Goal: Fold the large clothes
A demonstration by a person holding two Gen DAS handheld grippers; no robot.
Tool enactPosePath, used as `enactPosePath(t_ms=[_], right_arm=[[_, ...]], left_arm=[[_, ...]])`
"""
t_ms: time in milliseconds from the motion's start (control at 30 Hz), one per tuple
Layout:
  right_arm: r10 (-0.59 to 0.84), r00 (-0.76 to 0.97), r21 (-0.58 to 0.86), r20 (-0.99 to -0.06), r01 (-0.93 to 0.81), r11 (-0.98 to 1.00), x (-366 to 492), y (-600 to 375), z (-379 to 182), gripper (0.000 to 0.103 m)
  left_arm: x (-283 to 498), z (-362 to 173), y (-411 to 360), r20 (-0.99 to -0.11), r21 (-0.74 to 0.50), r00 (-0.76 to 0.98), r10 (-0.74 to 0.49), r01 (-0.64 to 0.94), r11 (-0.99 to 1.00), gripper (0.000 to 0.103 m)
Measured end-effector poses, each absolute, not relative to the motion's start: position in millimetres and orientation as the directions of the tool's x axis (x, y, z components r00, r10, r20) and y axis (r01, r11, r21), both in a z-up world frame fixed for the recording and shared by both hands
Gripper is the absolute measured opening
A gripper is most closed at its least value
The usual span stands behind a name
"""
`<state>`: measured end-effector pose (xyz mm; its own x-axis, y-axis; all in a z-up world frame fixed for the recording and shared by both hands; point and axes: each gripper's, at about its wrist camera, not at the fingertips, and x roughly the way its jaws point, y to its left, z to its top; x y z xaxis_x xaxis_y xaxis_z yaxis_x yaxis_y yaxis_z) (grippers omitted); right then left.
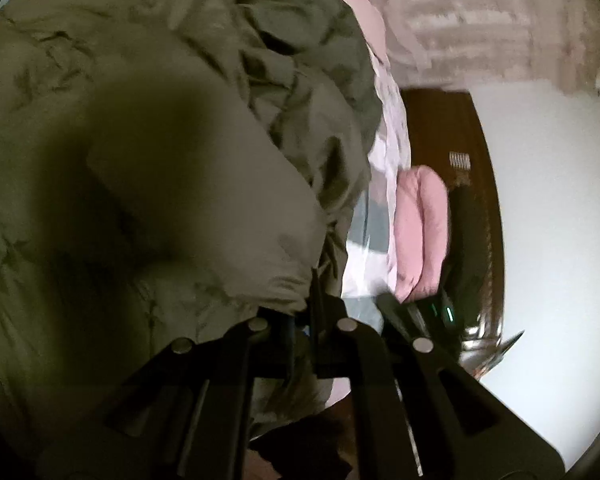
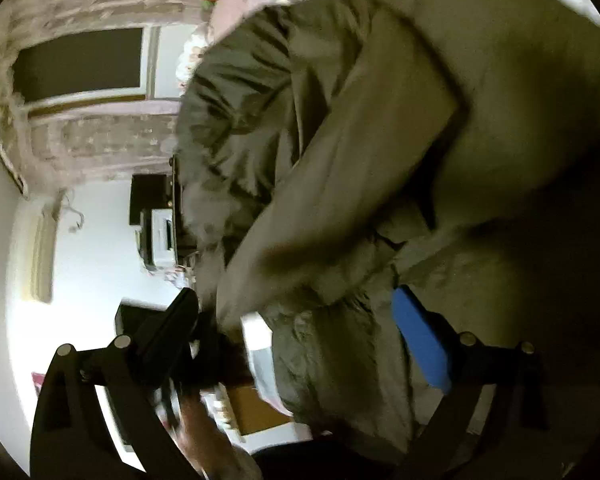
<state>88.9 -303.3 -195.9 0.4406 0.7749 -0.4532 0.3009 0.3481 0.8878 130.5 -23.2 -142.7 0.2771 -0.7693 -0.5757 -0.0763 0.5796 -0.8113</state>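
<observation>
Hanging bunched ahead of both tongs, the olive padded jacket point(image 1: 148, 128) is lifted for folding: left gripper point(image 1: 312, 300) pinches its hem; right gripper point(image 2: 300, 320) stands spread around a fold, blue pad point(image 2: 420, 340) touching cloth. Pink cushion point(image 1: 420, 220) beyond.

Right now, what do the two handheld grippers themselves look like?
Both are matte black linkage frames with round silver pivot pins. The left gripper has slim dark fingers. The right gripper has one black finger and one with a bright blue pad. No cables or sleeves are clearly visible.
</observation>
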Motion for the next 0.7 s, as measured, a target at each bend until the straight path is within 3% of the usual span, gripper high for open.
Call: enactPosePath(t_ms=[67,100,133,200,300,433,567,667,700], right_arm=[[0.772,0.474,0.9,-0.424,0.318,0.299,102.9,-300.4,-209.0,0.092],[0.759,0.498,0.903,-0.42,0.311,0.296,105.6,-301.3,-209.6,0.058],[0.72,0.519,0.887,-0.461,0.298,0.353,109.7,-302.2,-205.5,0.036],[0.676,0.504,0.84,-0.538,0.261,0.475,113.5,-295.3,-192.0,0.022],[0.576,0.424,0.694,-0.699,0.209,0.689,107.2,-270.3,-171.0,0.02],[0.514,0.291,0.575,-0.807,0.191,0.796,90.0,-248.3,-188.8,0.019],[0.561,0.202,0.596,-0.803,0.282,0.751,89.9,-251.4,-230.0,0.022],[0.59,0.201,0.619,-0.782,0.37,0.693,96.4,-267.1,-228.8,0.063],[0.58,0.217,0.616,-0.785,0.374,0.694,97.5,-270.4,-224.2,0.073]], left_arm=[[126.7,-142.4,-31.9,-0.587,-0.801,0.27,-0.763,-0.054,0.596,0.004],[126.1,-141.3,-34.2,-0.594,-0.794,0.27,-0.758,-0.046,0.606,0.005],[125.9,-139.7,-36.7,-0.609,-0.781,0.27,-0.746,-0.036,0.624,0.005],[128.1,-142.0,-38.3,-0.649,-0.745,0.263,-0.713,-0.029,0.667,0.005],[128.1,-150.9,-37.5,-0.731,-0.668,0.231,-0.643,-0.044,0.743,0.006],[124.1,-176.0,-42.2,-0.803,-0.593,0.132,-0.581,-0.07,0.802,0.008],[116.1,-209.5,-44.8,-0.842,-0.537,0.018,-0.539,-0.115,0.836,0.008],[119.4,-199.2,-30.8,-0.832,-0.552,0.049,-0.552,-0.155,0.819,0.017],[121.6,-184.6,-22.4,-0.843,-0.538,0.103,-0.529,-0.16,0.827,0.026]])
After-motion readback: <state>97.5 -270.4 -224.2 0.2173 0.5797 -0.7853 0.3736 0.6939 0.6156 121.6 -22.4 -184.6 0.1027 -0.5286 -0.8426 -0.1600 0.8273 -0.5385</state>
